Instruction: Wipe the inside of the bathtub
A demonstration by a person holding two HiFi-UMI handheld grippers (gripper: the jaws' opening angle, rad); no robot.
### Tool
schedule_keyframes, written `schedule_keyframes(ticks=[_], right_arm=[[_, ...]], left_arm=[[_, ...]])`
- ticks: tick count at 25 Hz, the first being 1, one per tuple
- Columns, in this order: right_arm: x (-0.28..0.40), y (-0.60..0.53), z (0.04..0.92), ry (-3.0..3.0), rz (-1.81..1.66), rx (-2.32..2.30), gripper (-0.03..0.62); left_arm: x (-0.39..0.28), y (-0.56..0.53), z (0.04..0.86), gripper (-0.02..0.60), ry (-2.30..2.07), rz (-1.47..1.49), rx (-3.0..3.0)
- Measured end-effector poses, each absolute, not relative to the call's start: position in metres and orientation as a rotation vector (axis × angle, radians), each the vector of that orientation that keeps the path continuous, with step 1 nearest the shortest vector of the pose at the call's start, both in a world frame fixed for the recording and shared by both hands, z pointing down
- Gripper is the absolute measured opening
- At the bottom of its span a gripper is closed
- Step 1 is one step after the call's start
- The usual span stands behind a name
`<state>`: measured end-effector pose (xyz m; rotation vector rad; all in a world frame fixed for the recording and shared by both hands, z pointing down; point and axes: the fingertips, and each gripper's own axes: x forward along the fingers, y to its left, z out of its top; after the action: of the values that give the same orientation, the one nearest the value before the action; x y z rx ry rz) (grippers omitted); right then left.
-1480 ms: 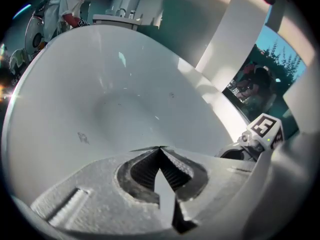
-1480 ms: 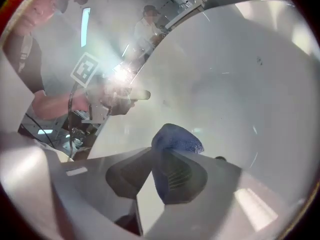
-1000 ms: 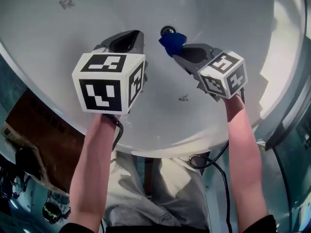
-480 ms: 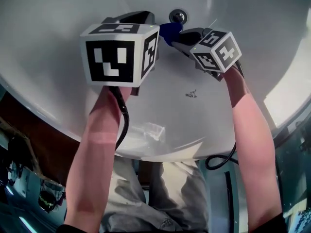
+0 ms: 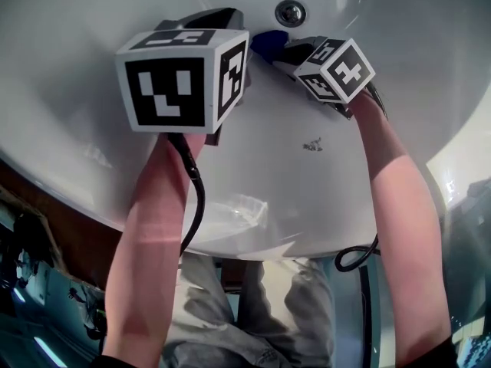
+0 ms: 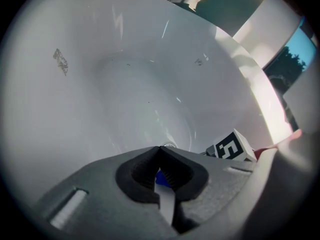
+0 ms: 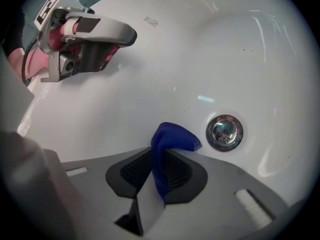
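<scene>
Pinches a blue cloth (image 7: 172,138) between the jaws of the right hand-held gripper (image 7: 160,153), with a folded end poking past the tips, just beside the chrome drain (image 7: 225,132) low inside the white bathtub (image 5: 345,175). Holds the left hand-held gripper (image 6: 160,149) pressed together on nothing, close beside the right one, over the inner slope between near rim and drain.

Left tool (image 6: 160,150) and right tool (image 7: 159,153) are moulded in grey, with black ribbed pads (image 7: 132,171). White cubes (image 5: 180,83) are printed with black square markers, black cables (image 5: 196,198) are attached, and grey trousers (image 5: 288,313) are worn.
</scene>
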<state>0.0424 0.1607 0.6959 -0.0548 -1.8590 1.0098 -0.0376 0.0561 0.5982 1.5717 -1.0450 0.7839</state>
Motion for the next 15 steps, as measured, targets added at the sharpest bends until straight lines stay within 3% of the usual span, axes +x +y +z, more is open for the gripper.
schedule_keyframes(ticks=[15], right_arm=[[0.035,0.194,0.688,-1.817,1.025,-0.178,0.074]], left_arm=[[-0.043,0.058,0.585,0.005,-1.058,0.805,1.590]])
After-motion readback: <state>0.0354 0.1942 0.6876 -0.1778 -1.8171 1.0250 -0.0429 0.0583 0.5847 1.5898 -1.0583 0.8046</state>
